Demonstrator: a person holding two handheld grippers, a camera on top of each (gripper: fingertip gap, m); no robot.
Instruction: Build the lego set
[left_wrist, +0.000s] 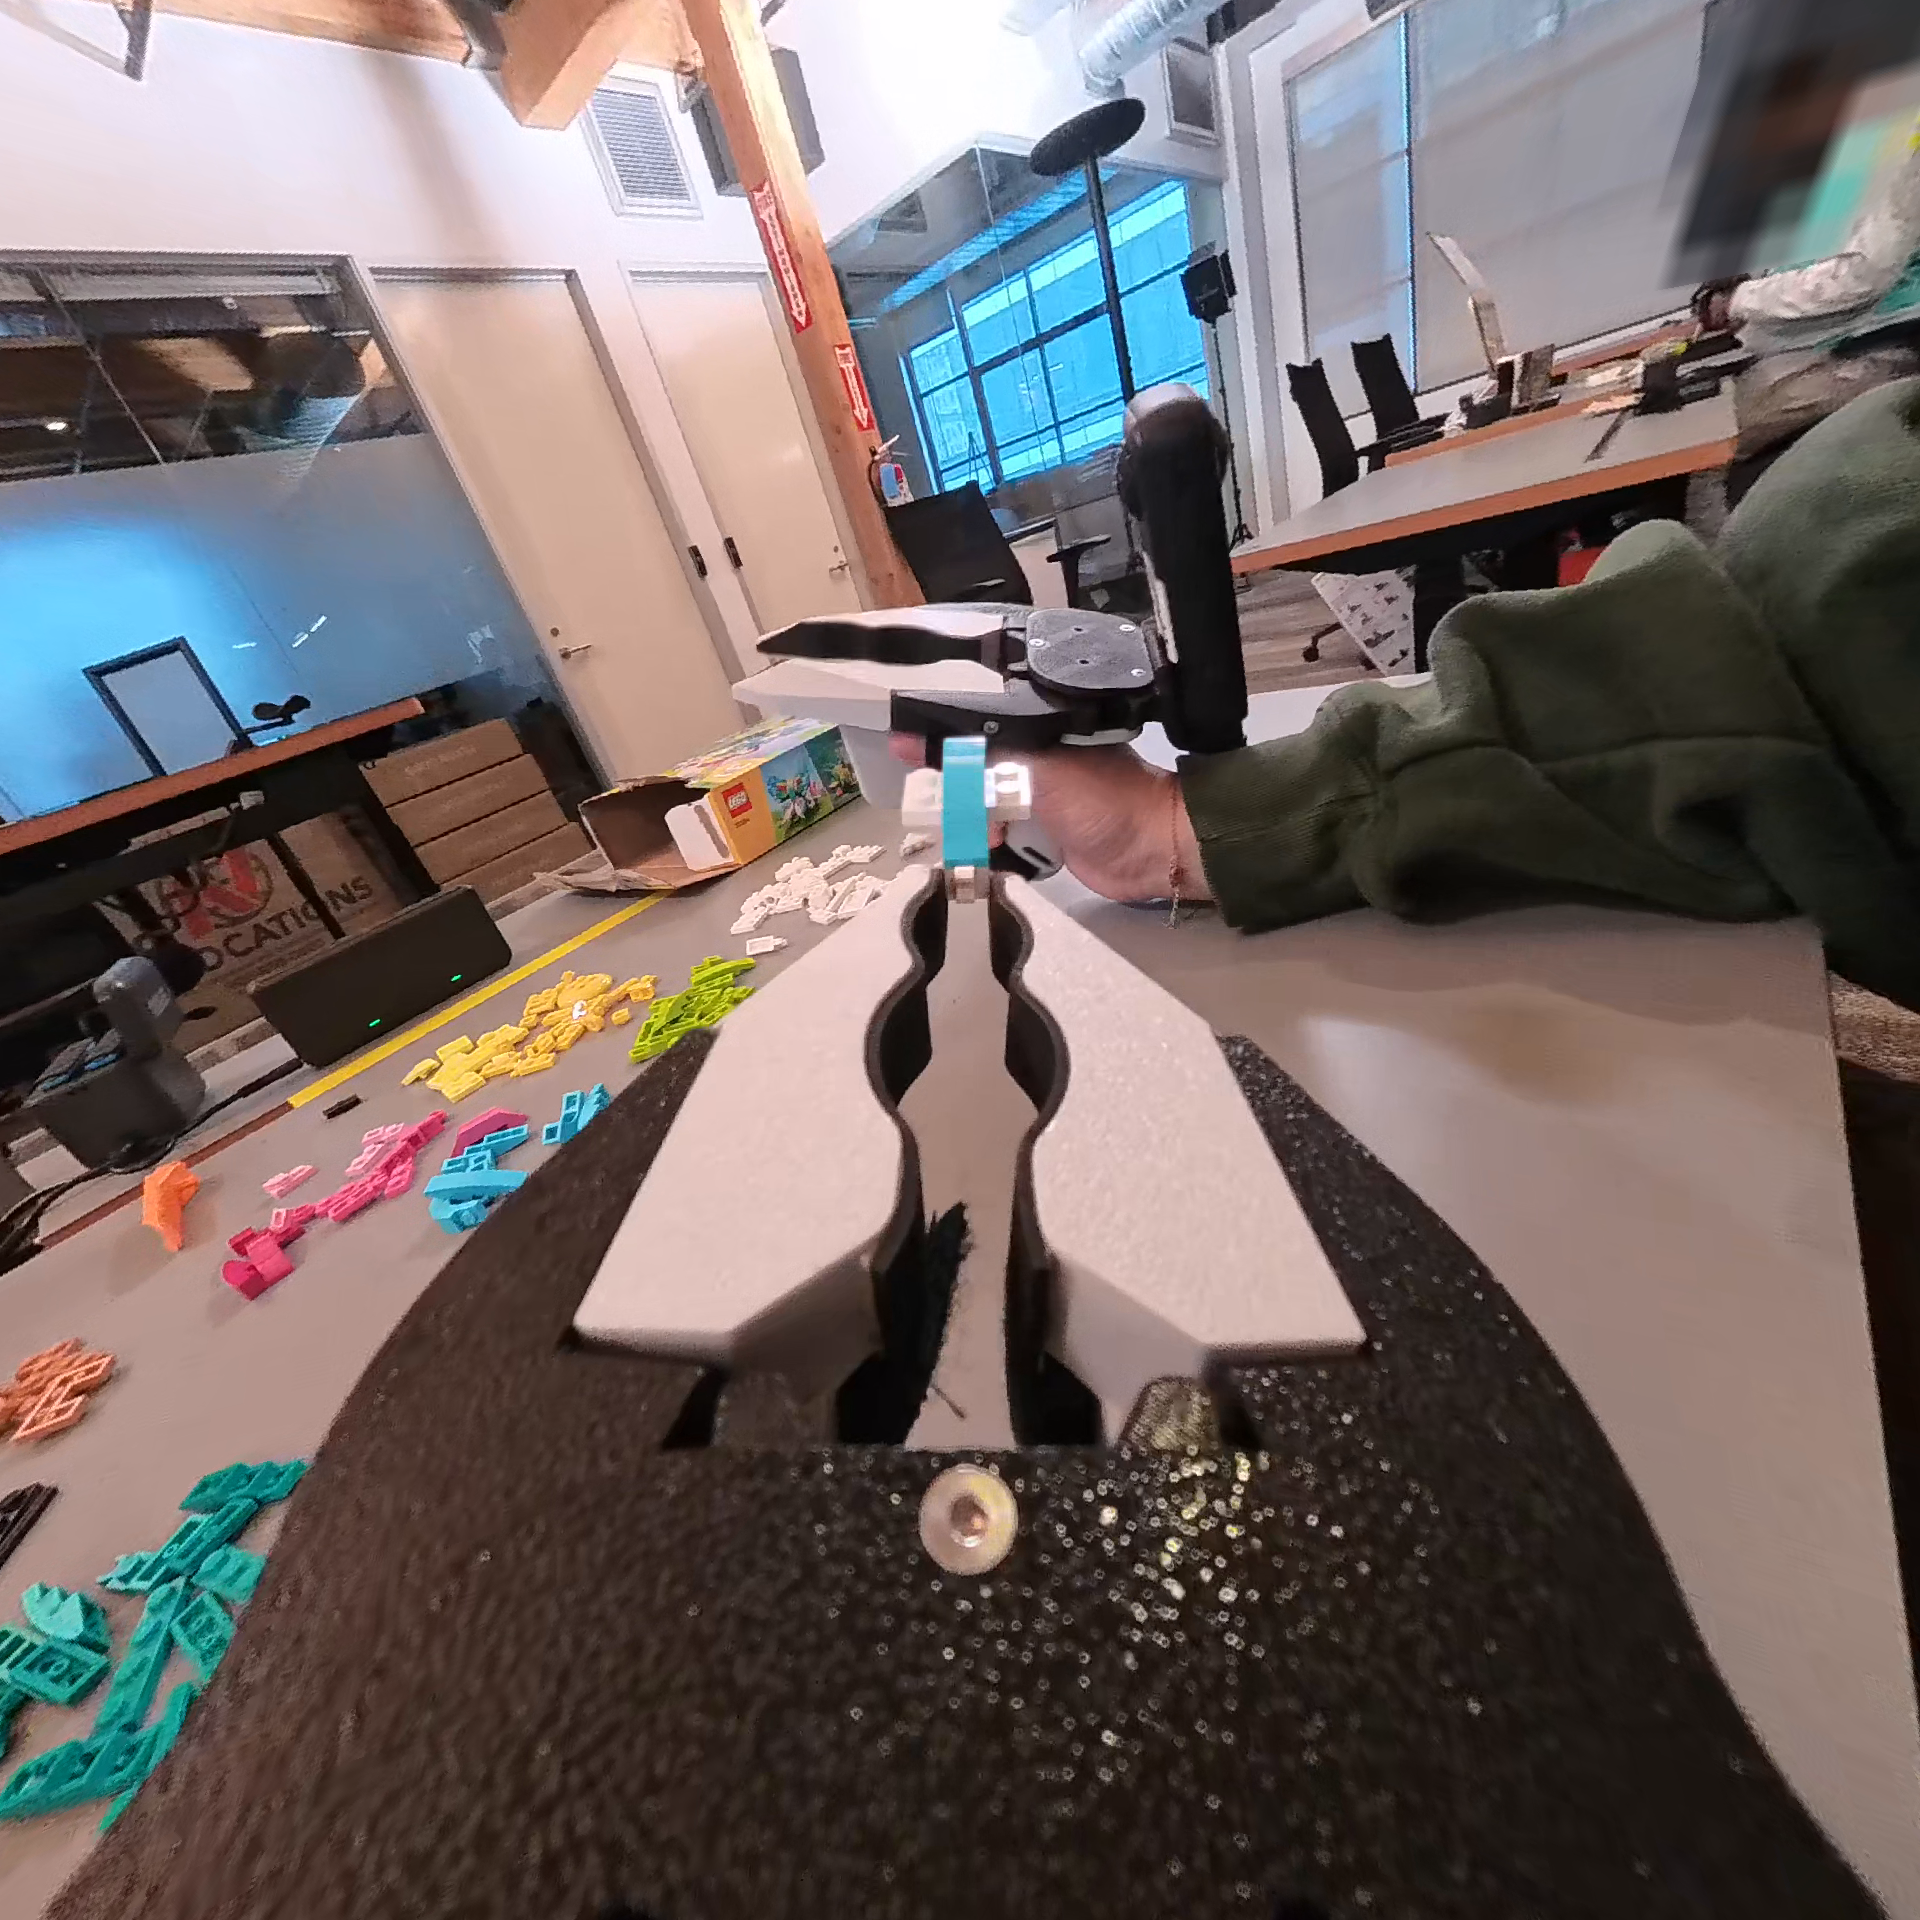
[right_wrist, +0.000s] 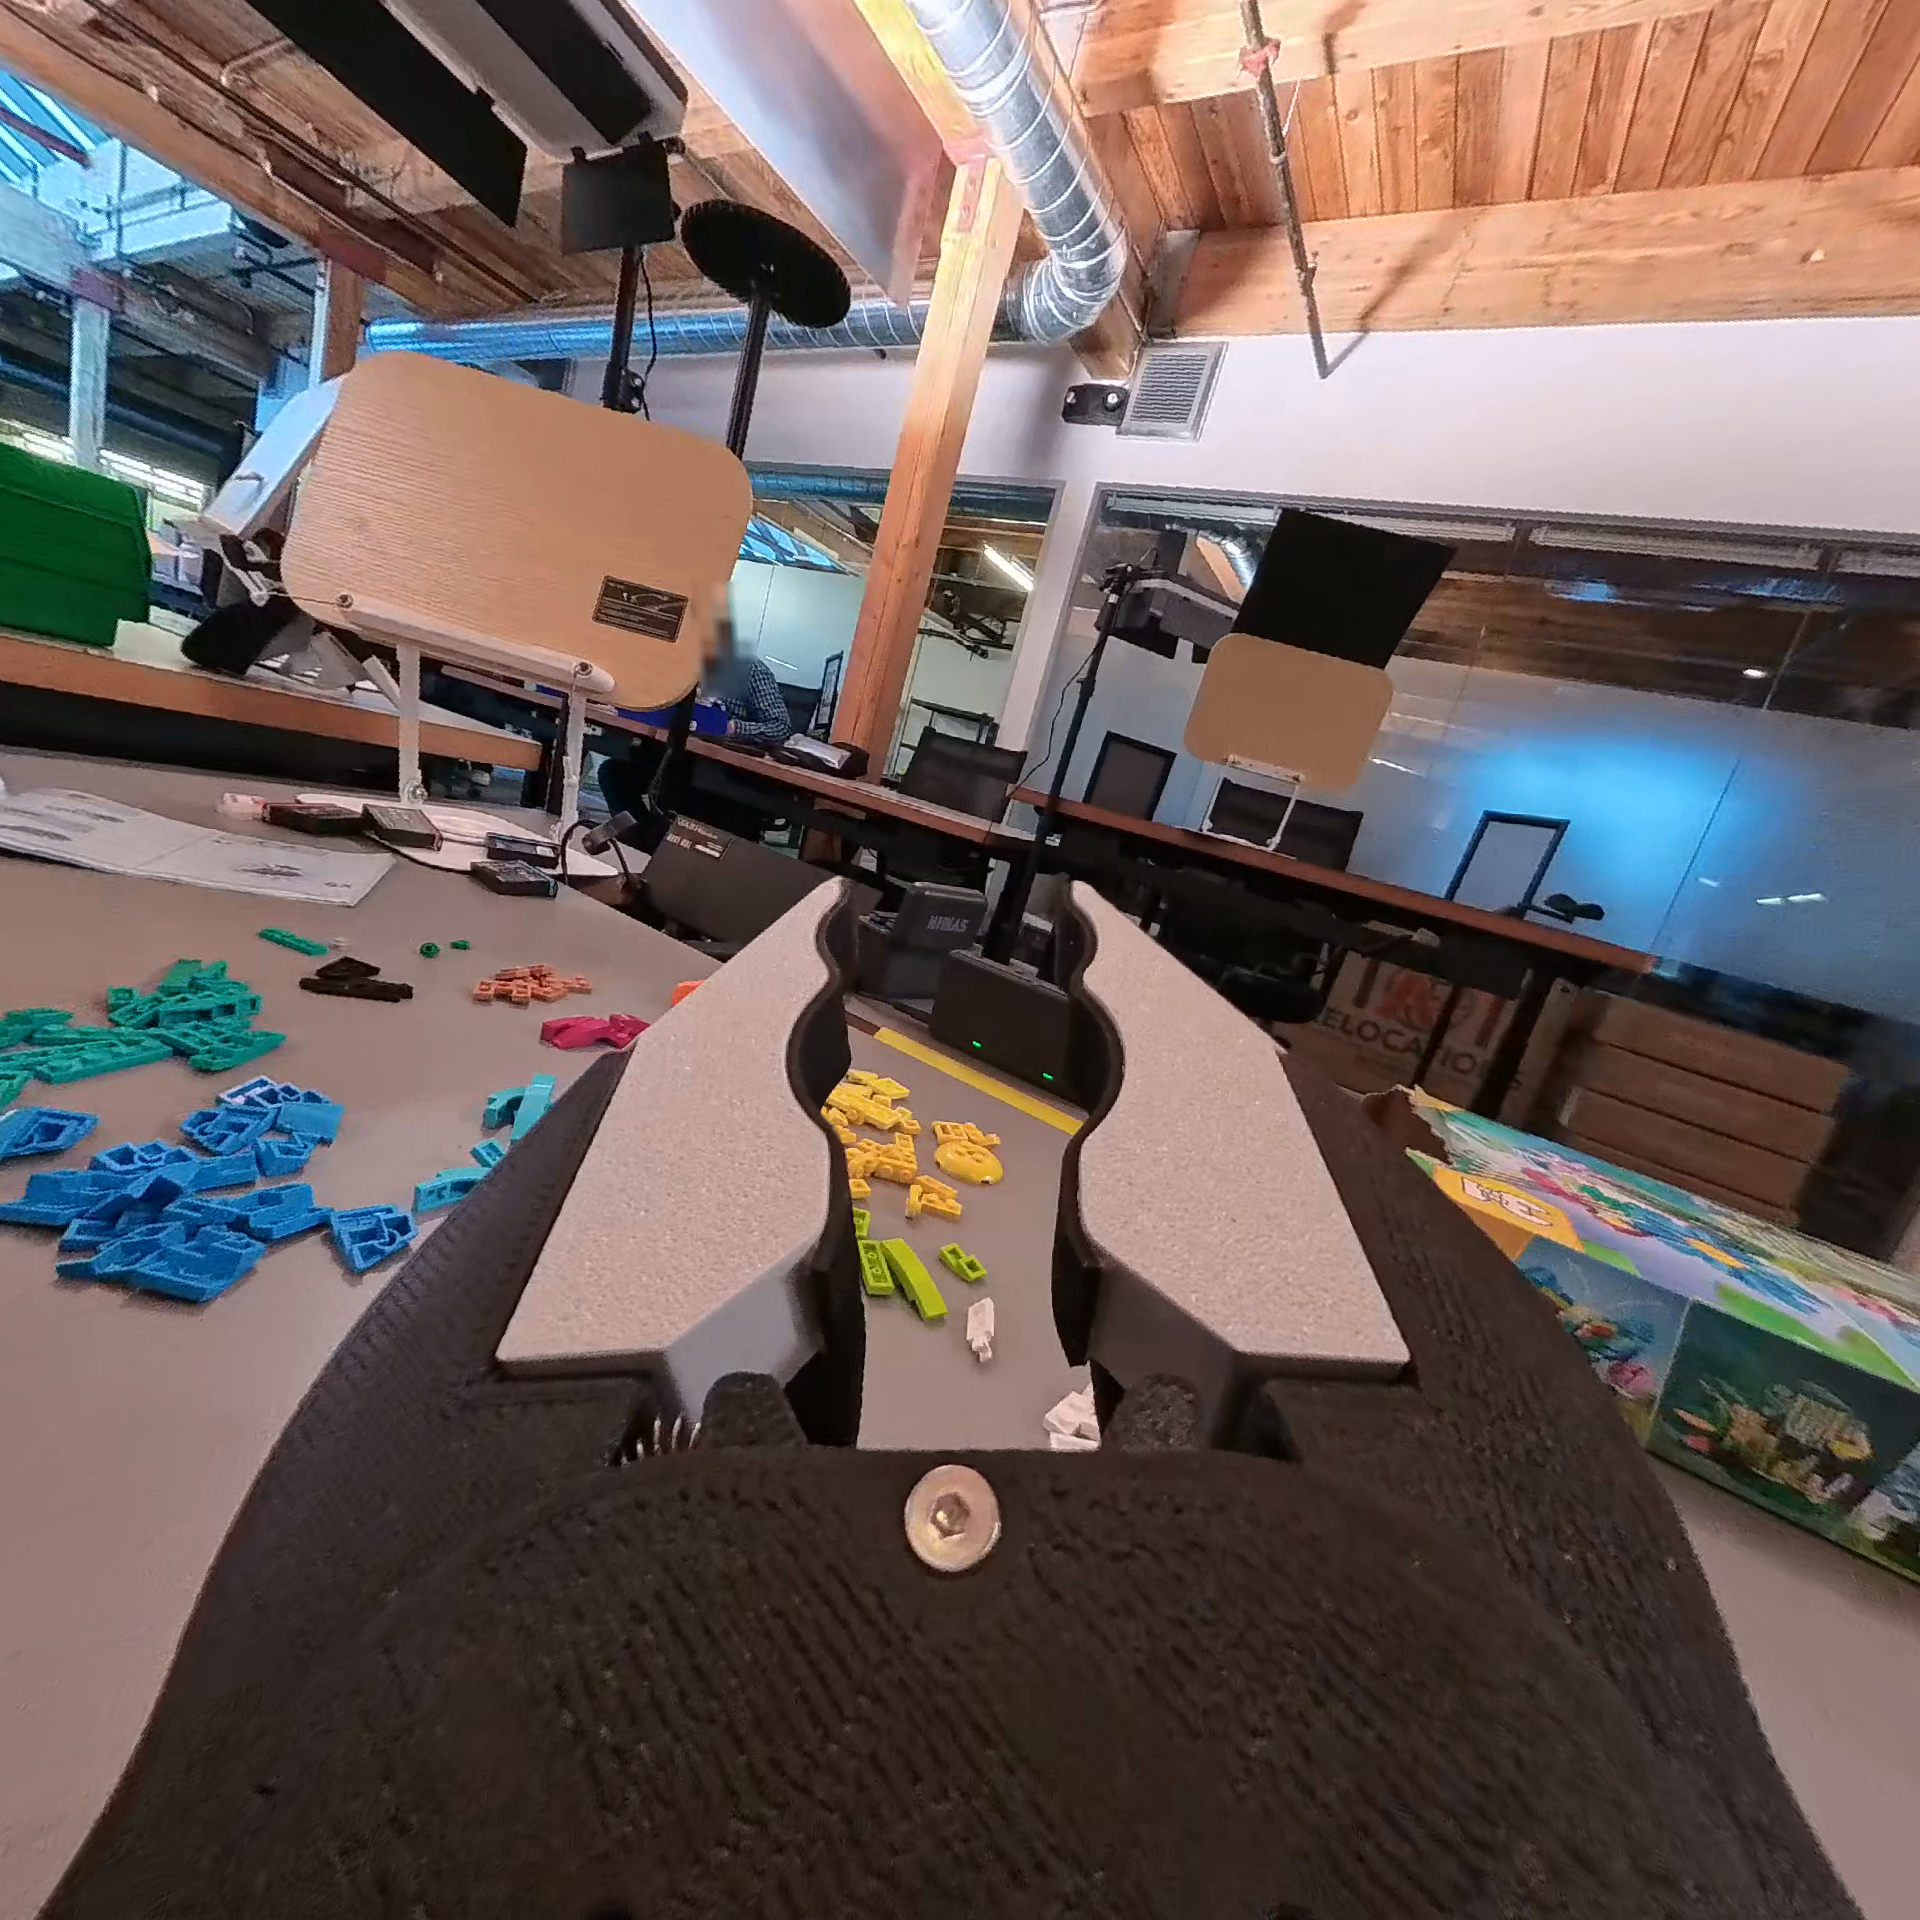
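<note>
My left gripper (left_wrist: 967, 896) is shut on a small lego assembly (left_wrist: 961, 808): a light blue piece standing upright with a white plate (left_wrist: 923, 800) across it, pinched at its small grey base. It is held above the grey table (left_wrist: 1455, 1143). Just behind it, a hand in a green sleeve (left_wrist: 1558, 748) holds my right gripper (left_wrist: 790, 644), seen side-on. In the right wrist view my right gripper (right_wrist: 956, 914) is open and empty above the table, with yellow bricks (right_wrist: 894, 1143) and lime bricks (right_wrist: 904, 1268) between its fingers.
Bricks lie sorted by colour: yellow (left_wrist: 551, 1029), lime (left_wrist: 691, 1003), pink (left_wrist: 353, 1184), teal (left_wrist: 156, 1621), white (left_wrist: 810, 888), blue (right_wrist: 177, 1195). The opened set box (left_wrist: 748, 800) lies at the far edge, also at the right (right_wrist: 1714, 1351). An instruction booklet (right_wrist: 177, 847) lies far left. The tips of one gripper are about 20 centimeters away from the tips of the other.
</note>
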